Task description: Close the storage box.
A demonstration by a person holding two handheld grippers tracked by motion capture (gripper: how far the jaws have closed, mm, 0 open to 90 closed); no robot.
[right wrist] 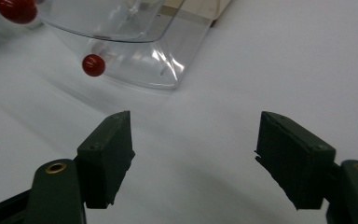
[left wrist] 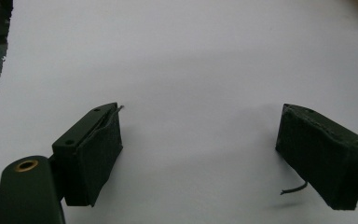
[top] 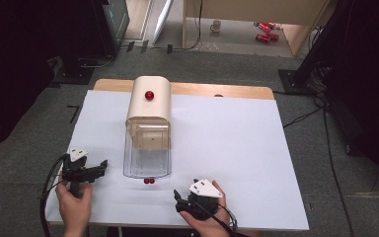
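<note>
Clear drawer [top: 147, 160] pulled out of cream box [top: 149, 98], centre of bench [top: 237, 148]; red knobs [top: 149, 181] at its front. Left tongs [top: 100, 167] and right tongs [top: 177, 195] both released, empty. Risk: a glancing grab slips off the small round knob, shoving the light box

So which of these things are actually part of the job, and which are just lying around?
Part of the job: the cream box with its clear drawer, the drawer's red knob, the left gripper, the right gripper.

Lying about: white mug, red cans on the floor.
</note>
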